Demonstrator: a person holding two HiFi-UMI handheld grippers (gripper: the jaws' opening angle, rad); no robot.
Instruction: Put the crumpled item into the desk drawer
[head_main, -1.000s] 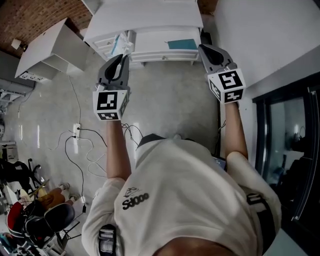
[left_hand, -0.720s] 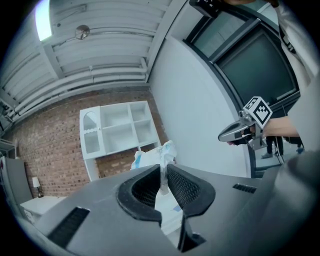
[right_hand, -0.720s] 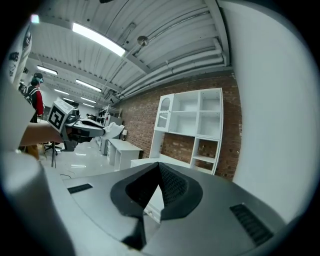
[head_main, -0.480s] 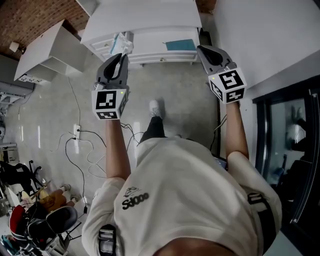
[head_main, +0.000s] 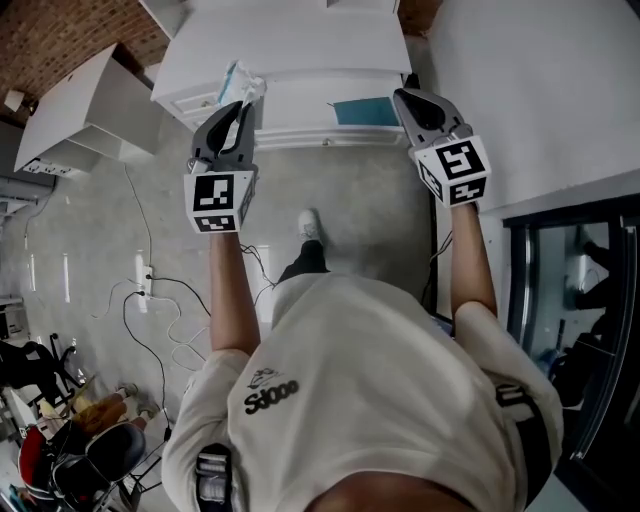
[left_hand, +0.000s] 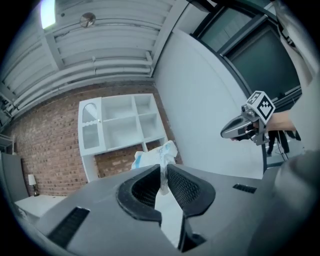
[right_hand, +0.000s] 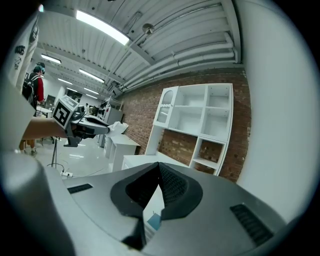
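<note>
The crumpled item (head_main: 241, 84), a white and pale-blue wrapper, sticks out of my left gripper (head_main: 243, 103), which is shut on it just over the front left of the white desk (head_main: 290, 45). In the left gripper view the wrapper (left_hand: 154, 156) is pinched between the pads of the left gripper (left_hand: 163, 172). The desk drawer (head_main: 300, 110) stands pulled out, with a blue flat thing (head_main: 364, 110) inside at its right. My right gripper (head_main: 405, 95) hovers at the drawer's right end; in its own view the right gripper (right_hand: 159, 168) has its tips together and holds nothing.
A second white cabinet (head_main: 85, 115) stands to the left. Cables and a power strip (head_main: 141, 275) lie on the concrete floor. A white wall (head_main: 530, 90) runs close on the right. The person's foot (head_main: 311, 225) is before the desk. White shelves (right_hand: 197, 122) stand on the brick wall.
The person has stepped toward the desk, so desk and drawer sit lower and nearer in the head view. A foot has come forward. Both grippers keep their hold and spacing.
</note>
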